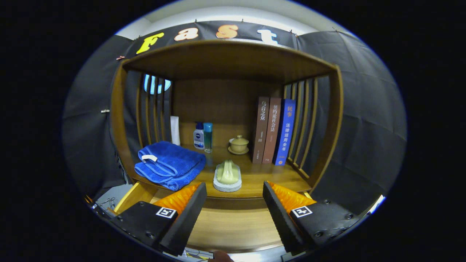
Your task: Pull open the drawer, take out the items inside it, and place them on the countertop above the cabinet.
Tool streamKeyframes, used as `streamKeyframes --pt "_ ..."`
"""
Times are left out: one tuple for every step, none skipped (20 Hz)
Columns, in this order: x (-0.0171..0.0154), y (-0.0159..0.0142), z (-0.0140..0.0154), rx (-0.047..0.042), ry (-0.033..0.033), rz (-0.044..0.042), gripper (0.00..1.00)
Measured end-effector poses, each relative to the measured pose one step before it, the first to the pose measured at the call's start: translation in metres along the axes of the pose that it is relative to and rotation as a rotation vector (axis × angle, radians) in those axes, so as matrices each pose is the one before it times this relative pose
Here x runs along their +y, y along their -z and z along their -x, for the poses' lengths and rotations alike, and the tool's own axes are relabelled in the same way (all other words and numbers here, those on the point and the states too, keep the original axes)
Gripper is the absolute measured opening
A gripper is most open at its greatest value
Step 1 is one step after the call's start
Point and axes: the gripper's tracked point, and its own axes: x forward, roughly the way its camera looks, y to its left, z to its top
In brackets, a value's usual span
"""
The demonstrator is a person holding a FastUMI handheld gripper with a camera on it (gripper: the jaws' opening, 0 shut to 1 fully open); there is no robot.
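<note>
While the gripper point(235, 203) hangs with fingers spread wide, gripping nothing, the open wooden drawer point(233, 227) lies between them. Beyond, a pale green scrubbing brush point(227, 176) sits at the countertop's point(262, 178) front edge, a folded blue towel point(169, 163) at its left front corner.
</note>
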Motion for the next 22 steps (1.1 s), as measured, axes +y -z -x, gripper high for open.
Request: streamKeyframes --pt "0.00179 -0.00051 0.01222 -0.03854 -0.00286 0.01789 0.99" --pt "0.0006 0.00247 0.01181 -0.03136 0.0011 0.00823 0.99" --pt "0.00206 0.00353 0.01119 -0.02792 -0.003 -0.00313 0.99" --pt "0.00279 0.00544 0.01109 -0.02441 -0.00945 -0.01217 0.99" --pt "0.00343 0.00718 0.01134 -0.01666 -0.01095 -0.01395 0.99" --pt "-0.00048 0.00894 0.00966 -0.01118 0.0014 -0.01388 0.98" --pt "0.00011 0.01035 0.00834 -0.00228 -0.00025 -0.00976 0.98" --pt "0.00255 0.01069 0.00736 -0.007 -0.00394 -0.0045 0.98" --pt "0.00229 0.00842 0.00508 -0.00996 -0.00317 -0.00358 0.98" --pt "0.00177 0.01049 0.00469 -0.00677 -0.00473 -0.01066 0.98" --pt "0.00396 0.01061 0.0027 -0.00581 -0.00569 -0.01761 0.98" --pt "0.00391 0.01159 0.00473 0.00112 -0.01065 -0.01856 0.98" --pt "0.0015 0.01203 0.00196 0.00219 0.00323 -0.00338 0.99" --pt "0.00085 0.01364 0.00284 0.0142 -0.00602 0.00698 0.98" --pt "0.00388 0.0114 0.00294 0.01268 -0.00754 0.0098 0.99" --pt "0.00301 0.01216 0.001 0.0118 -0.0086 0.0067 0.99" --pt "0.00233 0.00938 -0.00072 0.01129 -0.00119 0.0056 0.99" --pt "-0.00037 0.00834 -0.00113 0.00737 0.00492 -0.00326 0.99" --pt "0.00146 0.00972 -0.00112 0.01235 0.00009 -0.00702 0.99" --pt "0.00051 0.00803 -0.00113 0.00482 0.00126 -0.01142 0.99" --pt "0.00014 0.00625 -0.00309 0.0051 0.00017 -0.01195 0.99" --pt "-0.00199 0.00499 -0.00134 -0.00015 0.00508 -0.007 0.99"
